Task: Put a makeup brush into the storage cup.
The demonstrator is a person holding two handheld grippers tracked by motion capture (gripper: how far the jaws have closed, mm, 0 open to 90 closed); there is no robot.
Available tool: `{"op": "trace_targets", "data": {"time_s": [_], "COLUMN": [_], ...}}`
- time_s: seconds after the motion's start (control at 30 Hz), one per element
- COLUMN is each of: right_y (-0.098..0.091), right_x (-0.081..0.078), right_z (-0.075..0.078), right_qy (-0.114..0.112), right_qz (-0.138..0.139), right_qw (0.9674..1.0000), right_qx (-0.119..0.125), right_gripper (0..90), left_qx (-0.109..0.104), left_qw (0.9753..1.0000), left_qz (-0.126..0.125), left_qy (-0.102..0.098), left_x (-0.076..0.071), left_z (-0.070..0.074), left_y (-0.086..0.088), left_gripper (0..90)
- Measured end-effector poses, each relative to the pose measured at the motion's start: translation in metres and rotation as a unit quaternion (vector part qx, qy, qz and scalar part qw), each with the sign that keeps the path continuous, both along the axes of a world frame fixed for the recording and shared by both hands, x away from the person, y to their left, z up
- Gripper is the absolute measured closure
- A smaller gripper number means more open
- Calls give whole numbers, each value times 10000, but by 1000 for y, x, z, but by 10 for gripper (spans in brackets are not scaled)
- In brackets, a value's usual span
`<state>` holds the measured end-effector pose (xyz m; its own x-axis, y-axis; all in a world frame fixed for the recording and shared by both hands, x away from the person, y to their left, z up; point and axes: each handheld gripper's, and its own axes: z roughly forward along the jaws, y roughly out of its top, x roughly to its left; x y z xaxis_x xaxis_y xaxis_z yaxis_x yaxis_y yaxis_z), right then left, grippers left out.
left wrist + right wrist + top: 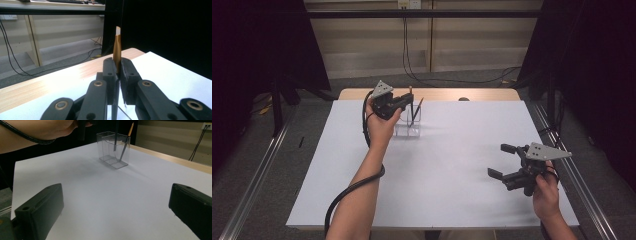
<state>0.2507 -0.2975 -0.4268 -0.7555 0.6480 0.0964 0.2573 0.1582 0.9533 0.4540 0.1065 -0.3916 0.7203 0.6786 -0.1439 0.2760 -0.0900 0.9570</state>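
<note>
1. Left gripper (404, 104) clamped tight on a slim pen (116, 50) with a gold-brown barrel, jaws pinched around the shaft, directly above the clear holder (408, 126).
2. Held upright, lower end dipping into the clear holder (113, 150); top end poking up past the jaws.
3. Second pen (416, 111) leaning tilted inside the same holder, just beside the held one.
4. Right gripper (504, 160) parked well apart from the holder, toward the near right of the white sheet (437, 170), jaws spread wide, nothing between them.
5. Judging the feel: light, stiff, thin and smooth, so likely to swivel or slide in a loose pinch.
6. Best hold probably mid-barrel or a touch above, squarely across the shaft, not at the tapered tip.
7. Holder looks light and thin-walled too; a sideways nudge from the pen could tip or skate it on the sheet.
8. Straight up-and-down travel over the holder looks safest.
</note>
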Motion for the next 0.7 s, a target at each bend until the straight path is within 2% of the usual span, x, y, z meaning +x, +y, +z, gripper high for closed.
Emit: {"op": "trace_targets", "data": {"time_s": [0.7], "right_y": [0], "right_x": [0], "right_z": [0], "right_qy": [-24], "right_qz": [26], "right_qw": [10000], "right_qx": [11], "right_gripper": [0], "left_qx": [-33], "left_qw": [10000], "left_qz": [-67], "left_qy": [66], "left_x": [0], "left_z": [-1], "left_y": [-1], "left_gripper": [825]}}
